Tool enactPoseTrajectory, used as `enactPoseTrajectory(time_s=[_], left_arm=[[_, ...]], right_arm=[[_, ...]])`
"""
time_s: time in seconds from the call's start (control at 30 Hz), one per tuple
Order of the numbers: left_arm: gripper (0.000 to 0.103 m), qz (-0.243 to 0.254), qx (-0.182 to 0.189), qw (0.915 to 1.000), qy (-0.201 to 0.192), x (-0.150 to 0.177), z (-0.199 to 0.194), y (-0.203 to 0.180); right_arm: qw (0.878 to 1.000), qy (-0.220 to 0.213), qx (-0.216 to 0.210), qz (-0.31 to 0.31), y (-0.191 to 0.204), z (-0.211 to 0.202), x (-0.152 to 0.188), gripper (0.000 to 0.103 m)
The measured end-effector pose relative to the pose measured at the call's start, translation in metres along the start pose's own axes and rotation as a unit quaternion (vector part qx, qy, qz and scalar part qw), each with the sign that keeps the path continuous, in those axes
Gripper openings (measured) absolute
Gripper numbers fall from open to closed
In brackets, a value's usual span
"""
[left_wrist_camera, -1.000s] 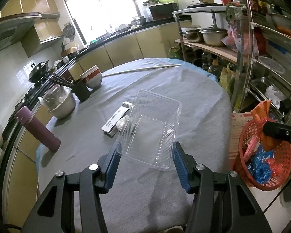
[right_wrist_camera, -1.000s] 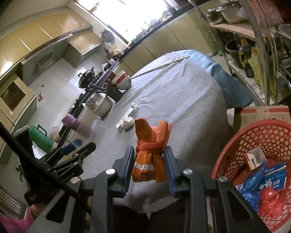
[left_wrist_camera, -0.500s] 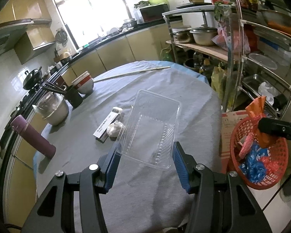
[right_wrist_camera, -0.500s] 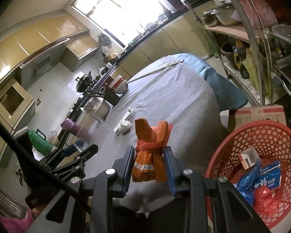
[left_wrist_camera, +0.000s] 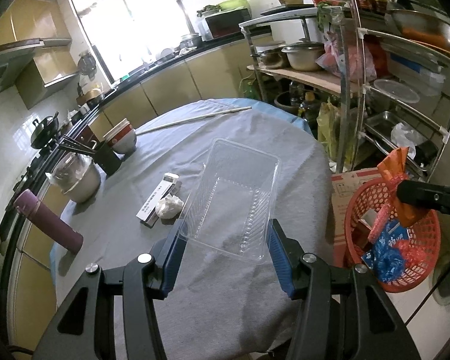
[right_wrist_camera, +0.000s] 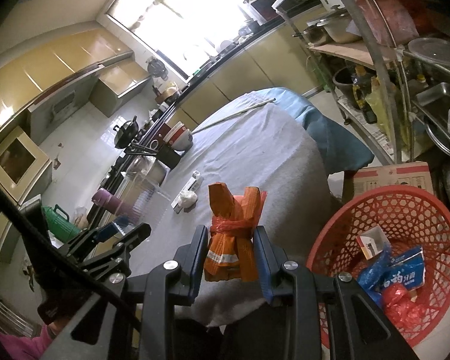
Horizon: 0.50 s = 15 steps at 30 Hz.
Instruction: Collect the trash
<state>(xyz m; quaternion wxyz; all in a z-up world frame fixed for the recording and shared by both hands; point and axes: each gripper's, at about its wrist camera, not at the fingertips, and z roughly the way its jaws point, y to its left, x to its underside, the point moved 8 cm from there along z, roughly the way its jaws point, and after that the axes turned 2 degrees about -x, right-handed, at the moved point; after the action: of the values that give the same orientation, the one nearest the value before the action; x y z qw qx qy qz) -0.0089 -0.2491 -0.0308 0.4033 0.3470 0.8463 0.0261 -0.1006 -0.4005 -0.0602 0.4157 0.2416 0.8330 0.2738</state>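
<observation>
Our left gripper (left_wrist_camera: pixel 225 240) clamps a clear tray (left_wrist_camera: pixel 234 198); our right gripper (right_wrist_camera: pixel 231 253) clamps an orange wrapper (right_wrist_camera: pixel 234 231) beside the table's (right_wrist_camera: pixel 255 162) near edge

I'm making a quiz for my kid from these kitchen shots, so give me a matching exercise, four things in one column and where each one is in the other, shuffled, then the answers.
Things:
1. clear plastic tray
2. orange wrapper bundle
3. blue packet
4. crumpled white tissue

Places:
A. lying on the grey tablecloth
B. gripped by the right gripper
C. inside the red basket
D. gripped by the left gripper

Pairs: 1-D, 2-B, 3-C, 4-A
</observation>
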Motion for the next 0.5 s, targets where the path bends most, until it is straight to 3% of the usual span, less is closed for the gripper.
enactPoseTrajectory(time_s=[0.5], left_arm=[[0.056,0.023,0.011,0.9997,-0.007,-0.008,-0.007,-0.027]], right_arm=[[1.000,-0.013,0.006,0.010,-0.012,-0.020,0.002,0.034]])
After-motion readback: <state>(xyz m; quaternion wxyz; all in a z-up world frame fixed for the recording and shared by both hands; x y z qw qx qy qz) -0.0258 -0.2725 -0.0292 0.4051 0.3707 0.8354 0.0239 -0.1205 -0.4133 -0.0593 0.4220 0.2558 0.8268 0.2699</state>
